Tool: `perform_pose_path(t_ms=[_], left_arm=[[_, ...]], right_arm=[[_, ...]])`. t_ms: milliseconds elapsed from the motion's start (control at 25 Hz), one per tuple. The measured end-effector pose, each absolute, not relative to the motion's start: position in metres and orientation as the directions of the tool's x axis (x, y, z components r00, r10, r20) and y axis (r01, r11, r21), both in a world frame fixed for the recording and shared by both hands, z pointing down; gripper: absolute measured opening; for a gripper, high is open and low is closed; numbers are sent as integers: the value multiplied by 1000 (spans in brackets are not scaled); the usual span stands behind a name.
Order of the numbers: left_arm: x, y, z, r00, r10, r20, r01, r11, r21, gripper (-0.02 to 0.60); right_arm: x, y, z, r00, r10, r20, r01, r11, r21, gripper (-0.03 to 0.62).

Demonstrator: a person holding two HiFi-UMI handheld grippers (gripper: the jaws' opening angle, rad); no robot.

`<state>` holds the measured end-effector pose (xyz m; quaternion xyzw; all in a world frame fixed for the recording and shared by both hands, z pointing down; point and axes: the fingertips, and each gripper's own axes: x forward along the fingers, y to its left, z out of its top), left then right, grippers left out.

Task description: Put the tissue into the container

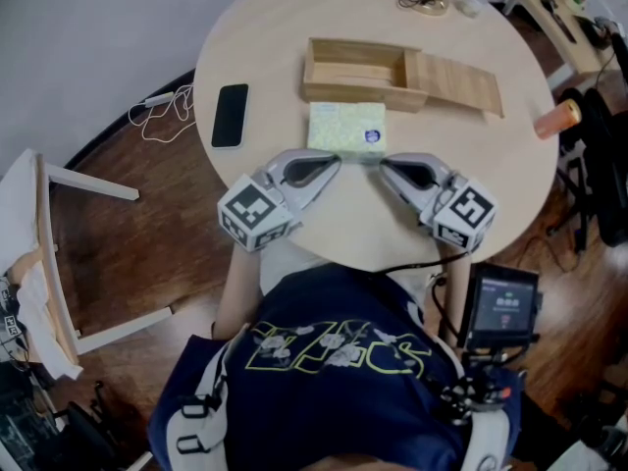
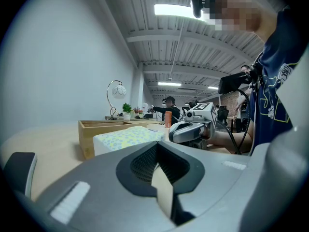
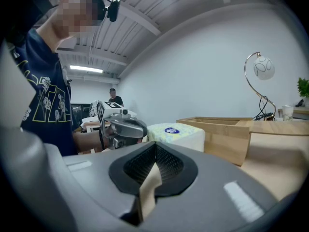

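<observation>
L tongs (image 1: pixel 335 164) & R tongs (image 1: pixel 384 164) both fully shut, empty, mid-frame on worktop (image 1: pixel 285 27), tips just beside tissue pack (image 1: pixel 345 129); wooden container (image 1: pixel 355 69) above it.

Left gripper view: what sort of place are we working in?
Likely an open lab or workshop: bare ribbed ceiling with strip lights, other people working in the background, and a round wooden table.

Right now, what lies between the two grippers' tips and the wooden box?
Only the tissue pack, by the near wall of the wooden box; the head view shows it.
</observation>
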<state>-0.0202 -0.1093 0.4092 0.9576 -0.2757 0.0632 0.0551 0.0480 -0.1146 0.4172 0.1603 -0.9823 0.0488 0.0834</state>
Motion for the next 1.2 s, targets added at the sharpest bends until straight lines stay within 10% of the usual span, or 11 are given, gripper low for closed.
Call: perform_pose_path(t_ms=[1080,1200], left_arm=[[-11,-83,394,914,-396,85,-401,-915,53,5],[-30,-79,363,915,-404,8,-404,-914,34,7]], right_arm=[[45,-91,390,-972,-226,67,-223,973,52,3],[43,-95,402,-966,-183,180,-160,978,133,242]])
